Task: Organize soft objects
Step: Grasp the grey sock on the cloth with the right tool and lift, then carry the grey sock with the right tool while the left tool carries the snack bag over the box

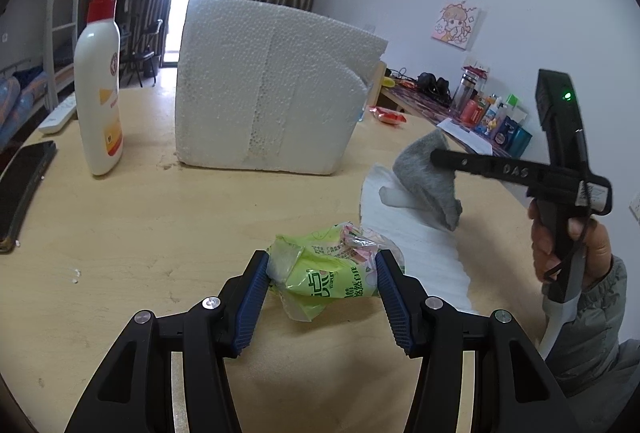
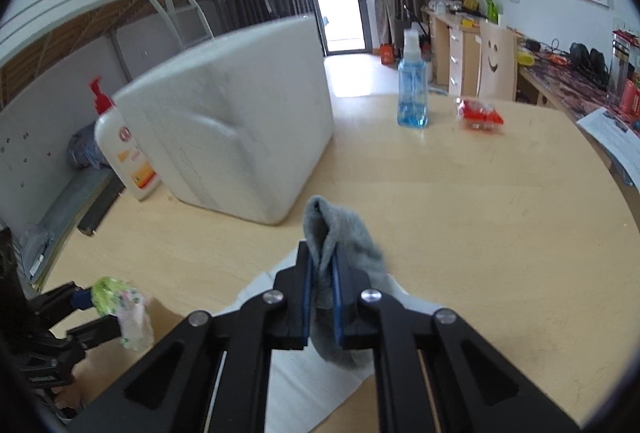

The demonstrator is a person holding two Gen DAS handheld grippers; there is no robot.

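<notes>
A crumpled green tissue packet (image 1: 320, 285) sits between the blue pads of my left gripper (image 1: 320, 261), which is shut on it just above the wooden table (image 1: 160, 217). In the right wrist view the same packet (image 2: 116, 293) shows at the lower left, held in the left gripper (image 2: 94, 307). My right gripper (image 2: 322, 251) is shut on a grey sock (image 2: 344, 233), which droops on both sides of the pads. The sock (image 1: 424, 173) hangs over a white foam sheet (image 1: 420, 241) at the right.
A large white styrofoam box (image 1: 272, 85) stands mid-table with a red-capped lotion bottle (image 1: 100, 85) to its left. A blue spray bottle (image 2: 412, 89) and a red packet (image 2: 478, 113) stand further back. A dark phone (image 1: 24, 185) lies at the left edge.
</notes>
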